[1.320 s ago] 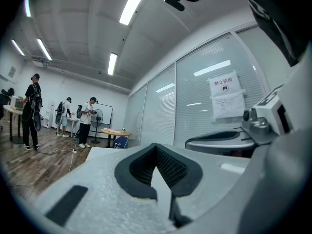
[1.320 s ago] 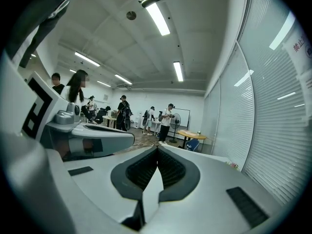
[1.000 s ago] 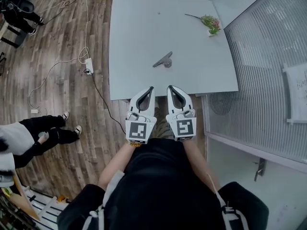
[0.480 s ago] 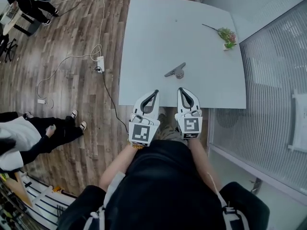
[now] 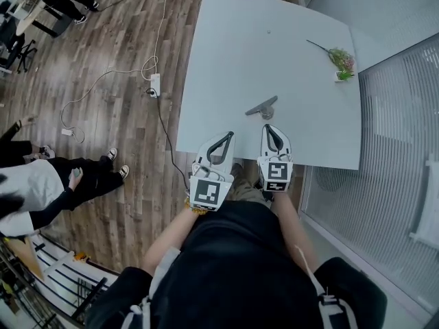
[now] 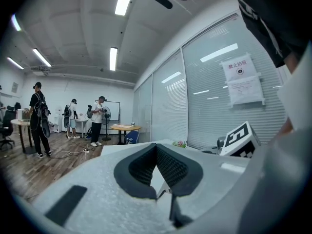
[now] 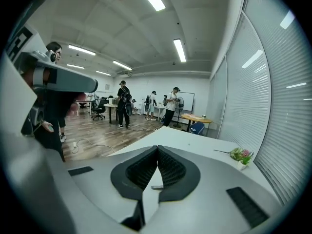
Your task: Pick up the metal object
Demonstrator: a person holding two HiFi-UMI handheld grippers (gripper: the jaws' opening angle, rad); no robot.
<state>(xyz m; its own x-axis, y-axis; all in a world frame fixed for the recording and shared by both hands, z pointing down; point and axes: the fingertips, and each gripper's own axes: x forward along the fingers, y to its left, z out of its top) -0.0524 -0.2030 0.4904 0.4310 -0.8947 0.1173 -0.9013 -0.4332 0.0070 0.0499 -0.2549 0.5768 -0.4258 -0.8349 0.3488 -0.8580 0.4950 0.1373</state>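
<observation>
Since a second before, both my tongs had moved forward from the near edge of the table (image 5: 226,53) toward the metal piece (image 5: 263,107), and the right one had moved more. The right tongs (image 5: 269,127) now had their tips over the table top, just behind the metal piece and a little to its right, but not touching it. The left tongs (image 5: 230,135) were beside them on the left, with the tips only just over the table edge and farther from the piece.

Both pairs were closed and held nothing. In the left gripper view the two dark pads of the left tongs (image 6: 156,146) met at the tip with nothing between them. In the right gripper view the right tongs (image 7: 157,147) looked the same. A small grey bar (image 7: 156,187) showed through the opening behind the closed tips; I think it was a part of the metal piece, but I could not be sure.

The metal piece lay flat on the table, in front of the right tongs. A small flower sprig (image 5: 341,59) lay well apart, farther ahead and to the right.

In my judgement the task was only at the approach. I had not yet opened the tongs, closed them on the piece, or lifted it.
</observation>
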